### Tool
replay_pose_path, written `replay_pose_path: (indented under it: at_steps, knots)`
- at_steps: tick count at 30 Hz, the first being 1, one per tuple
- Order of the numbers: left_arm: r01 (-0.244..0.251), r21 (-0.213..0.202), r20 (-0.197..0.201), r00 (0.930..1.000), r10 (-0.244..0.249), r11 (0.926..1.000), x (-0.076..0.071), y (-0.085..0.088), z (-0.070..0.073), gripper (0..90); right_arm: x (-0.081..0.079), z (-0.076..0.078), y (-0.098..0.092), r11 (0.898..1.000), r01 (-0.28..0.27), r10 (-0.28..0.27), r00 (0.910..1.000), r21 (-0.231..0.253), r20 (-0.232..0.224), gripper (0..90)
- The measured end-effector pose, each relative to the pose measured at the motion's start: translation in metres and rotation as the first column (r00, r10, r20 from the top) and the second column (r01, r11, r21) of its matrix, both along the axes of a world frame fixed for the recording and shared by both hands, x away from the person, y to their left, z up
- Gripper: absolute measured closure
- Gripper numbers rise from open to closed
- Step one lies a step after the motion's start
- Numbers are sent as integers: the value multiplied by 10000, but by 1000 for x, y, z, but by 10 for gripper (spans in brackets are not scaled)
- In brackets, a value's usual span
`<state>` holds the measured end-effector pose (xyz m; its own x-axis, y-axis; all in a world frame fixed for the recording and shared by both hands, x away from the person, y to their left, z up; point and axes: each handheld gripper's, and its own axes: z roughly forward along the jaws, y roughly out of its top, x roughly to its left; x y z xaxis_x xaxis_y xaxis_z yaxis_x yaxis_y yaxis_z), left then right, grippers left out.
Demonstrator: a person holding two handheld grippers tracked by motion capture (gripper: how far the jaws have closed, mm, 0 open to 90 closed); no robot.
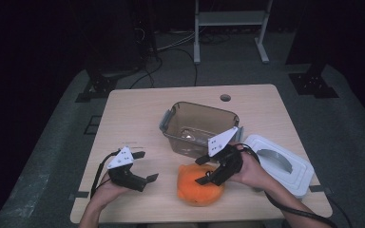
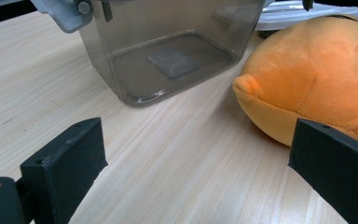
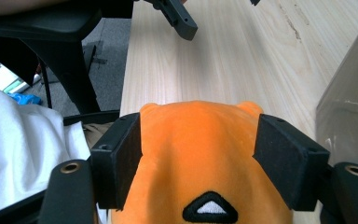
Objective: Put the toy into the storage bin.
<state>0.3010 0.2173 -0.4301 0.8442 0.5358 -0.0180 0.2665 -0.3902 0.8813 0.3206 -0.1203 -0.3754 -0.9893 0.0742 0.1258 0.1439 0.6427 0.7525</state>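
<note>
An orange plush toy (image 1: 195, 191) (image 2: 317, 70) lies near the front edge of the wooden table (image 1: 133, 114). My right gripper (image 1: 201, 171) (image 3: 198, 140) reaches over it from the right. Its black jaws stand wide on either side of the plush toy (image 3: 196, 168), whose top shows a small black-and-white triangle. I cannot see the pads squeezing it. My left gripper (image 1: 146, 166) (image 2: 196, 154) rests at the front left, open and empty, and faces the toy and a clear grey container (image 1: 168, 118) (image 2: 168, 56).
The container stands open at mid-table with a grey patch (image 2: 172, 63) on its bottom. A white lid (image 1: 278, 161) (image 2: 303, 11) lies at the right. A cable hole (image 1: 225, 98) sits at the table's far edge. White cloth (image 3: 23, 154) and a dark chair (image 3: 60, 56) are beyond the front edge.
</note>
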Motion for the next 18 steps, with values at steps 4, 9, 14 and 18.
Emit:
replay_pose_path:
  at_steps: [4, 9, 14, 18]
  knots:
    - [30, 72, 15, 10000, -30, 10000, 0, -1, 0, 30, 0, -4, 4, 9999, -18, 19, 10000, -170, 56, 311]
    - [7, 32, 0, 10000, -7, 10000, 0, 0, -1, 29, 2, -12, 7, 9994, -1, 0, 10000, -341, -21, 320]
    - [13, 72, -16, 10000, -13, 10000, 0, 0, -1, 29, 3, -19, 9, 9988, 15, -17, 10000, -489, -25, 352]
    - [30, 140, -37, 10000, -29, 9999, 0, -2, -2, 29, 3, -22, 9, 9985, 11, -16, 10000, -550, -91, 391]
